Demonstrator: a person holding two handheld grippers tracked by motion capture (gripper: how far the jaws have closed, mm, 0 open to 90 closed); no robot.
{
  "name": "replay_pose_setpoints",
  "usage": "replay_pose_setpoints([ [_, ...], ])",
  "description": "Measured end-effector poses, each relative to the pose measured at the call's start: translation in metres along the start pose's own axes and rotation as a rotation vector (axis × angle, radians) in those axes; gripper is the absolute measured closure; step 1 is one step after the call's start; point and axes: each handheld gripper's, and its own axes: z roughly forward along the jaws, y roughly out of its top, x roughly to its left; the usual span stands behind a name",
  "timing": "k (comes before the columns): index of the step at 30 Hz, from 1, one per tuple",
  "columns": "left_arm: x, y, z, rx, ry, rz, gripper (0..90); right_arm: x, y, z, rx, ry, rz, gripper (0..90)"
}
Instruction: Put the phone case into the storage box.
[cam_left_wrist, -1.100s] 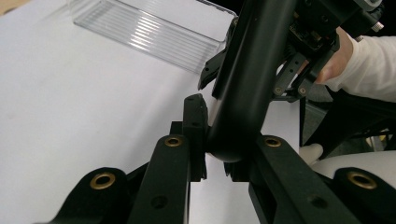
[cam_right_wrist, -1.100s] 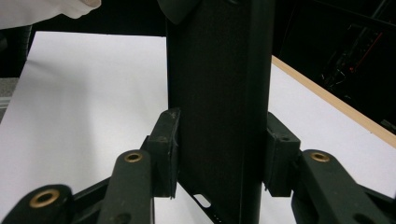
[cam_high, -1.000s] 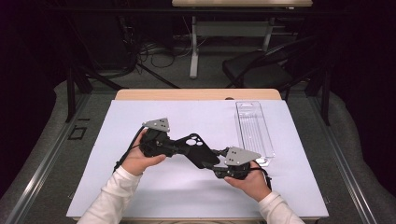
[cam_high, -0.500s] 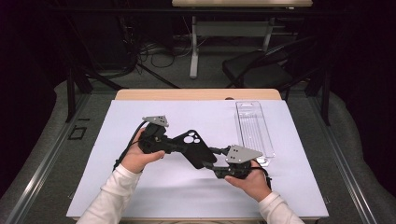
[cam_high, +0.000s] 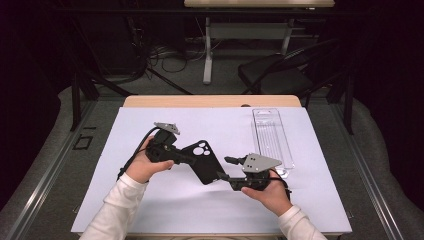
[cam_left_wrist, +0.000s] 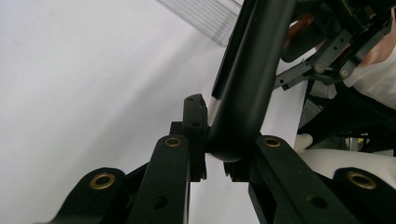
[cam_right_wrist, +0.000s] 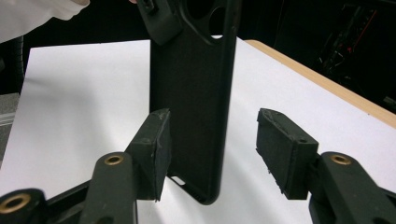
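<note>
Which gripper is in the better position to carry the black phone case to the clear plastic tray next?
Left. The left gripper is clamped on the phone case, while the right gripper has just been opening, one pad clear of the case between its jaws. The tray lies beyond the right hand, though.

The clear plastic tray (cam_high: 272, 136) is the 1 obstacle lying on the white sheet (cam_high: 115, 190). Left of the tray, the black phone case (cam_high: 204, 161) bars passage; beyond it the sheet lies bare.

wooden table (cam_high: 150, 101); white sheet (cam_high: 125, 190) covers it; clear tray (cam_high: 272, 135) on sheet
</note>
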Motion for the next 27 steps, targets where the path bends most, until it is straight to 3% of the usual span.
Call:
replay_pose_setpoints([
  [7, -0.002, 0.002, 0.003, 0.032, -0.012, -0.01, 81.7, 0.0, 0.002, -0.002, 0.022, -0.003, 0.005, 44.2],
  [15, -0.003, 0.012, 0.005, 0.057, 0.003, 0.001, 81.7, -0.002, 0.007, -0.001, 0.043, -0.003, 0.018, 44.0],
  [21, 0.002, 0.024, 0.006, 0.101, 0.019, 0.004, 81.7, -0.004, 0.008, 0.001, 0.078, -0.002, 0.032, 44.1],
  [27, 0.01, 0.034, 0.007, 0.13, 0.01, 0.0, 81.7, -0.01, 0.015, 0.0, 0.11, 0.017, 0.054, 43.8],
])
